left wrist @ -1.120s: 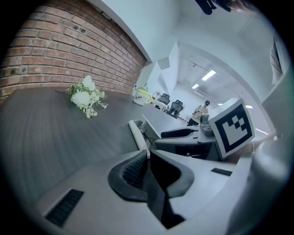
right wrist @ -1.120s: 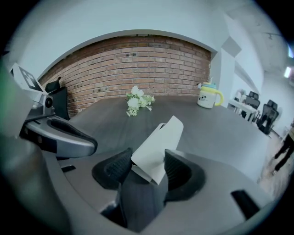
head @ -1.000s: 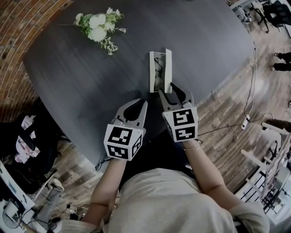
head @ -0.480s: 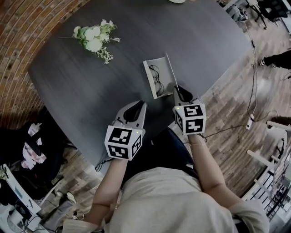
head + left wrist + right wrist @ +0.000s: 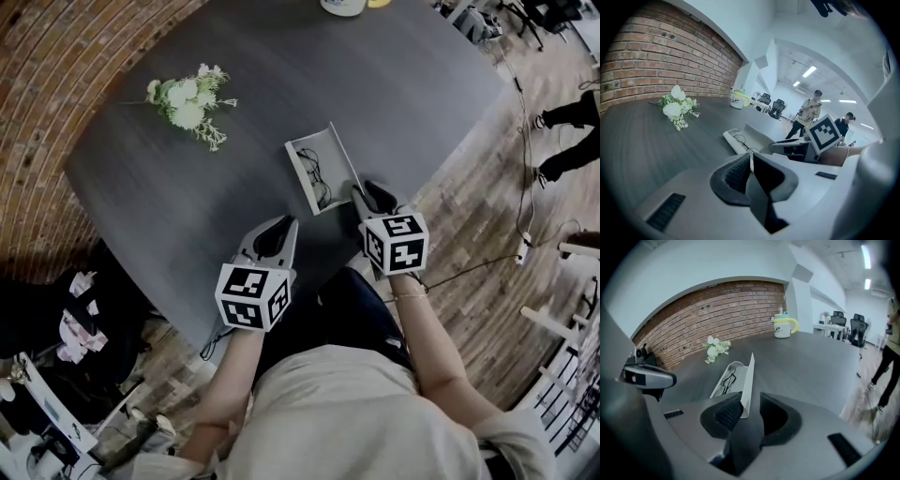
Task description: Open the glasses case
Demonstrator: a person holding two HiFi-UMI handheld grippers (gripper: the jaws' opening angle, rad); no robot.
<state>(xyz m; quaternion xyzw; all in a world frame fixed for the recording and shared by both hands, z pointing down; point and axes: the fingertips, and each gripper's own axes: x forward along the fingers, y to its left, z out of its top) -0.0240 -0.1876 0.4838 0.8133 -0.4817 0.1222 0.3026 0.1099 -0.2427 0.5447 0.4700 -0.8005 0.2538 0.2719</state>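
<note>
The glasses case (image 5: pixel 300 171) has been swung open and slewed on the table (image 5: pixel 187 197) since a second ago, and its upright lid (image 5: pixel 747 380), running lengthwise straight ahead, is left standing between the right gripper's (image 5: pixel 367 189) just-slackened jaws, while the farther left gripper (image 5: pixel 284 225) is kept clenched on nothing.

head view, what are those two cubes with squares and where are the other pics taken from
It looks down from a camera on a person's head. They carry two two-jaw grippers; the cubes are part of them. The other pictures come from cameras riding on the left gripper and right gripper. On the table are flowers, a mug and an open case with glasses inside. The left gripper is shut and empty. The lid stands between the right jaws, which have just been opening and do not pinch it.
</note>
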